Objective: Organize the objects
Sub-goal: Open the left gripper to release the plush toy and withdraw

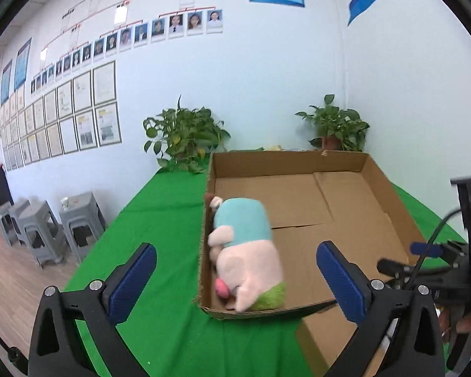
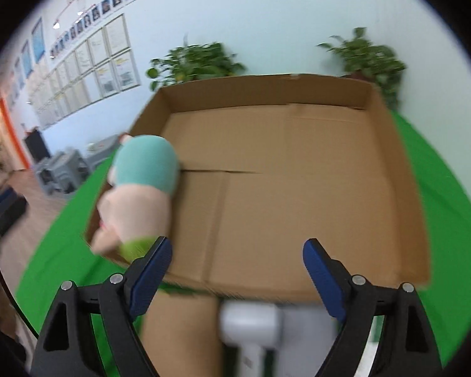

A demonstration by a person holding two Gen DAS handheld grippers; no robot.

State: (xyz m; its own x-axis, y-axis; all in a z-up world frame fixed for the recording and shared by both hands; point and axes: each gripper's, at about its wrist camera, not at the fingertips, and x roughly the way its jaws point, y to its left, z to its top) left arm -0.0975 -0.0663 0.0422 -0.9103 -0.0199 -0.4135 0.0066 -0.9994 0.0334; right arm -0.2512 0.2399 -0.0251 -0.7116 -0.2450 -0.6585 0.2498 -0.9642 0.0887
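left tongs (image 1: pixel 235 278): spread wide, pinching nothing
right tongs (image 2: pixel 237 265): spread, empty
pink-and-teal plush toy (image 1: pixel 246 253): inside shallow brown cardboard box (image 1: pixel 345 220), against its left wall
risk: toy leans on low wall (image 2: pixel 132 147); a snag could tip it onto green tablecloth (image 1: pixel 154 220)

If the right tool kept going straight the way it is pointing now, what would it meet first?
Most likely the bare floor of the cardboard box: the open right tool points down into it, with the plush toy off to its left. Depth is hard to judge.
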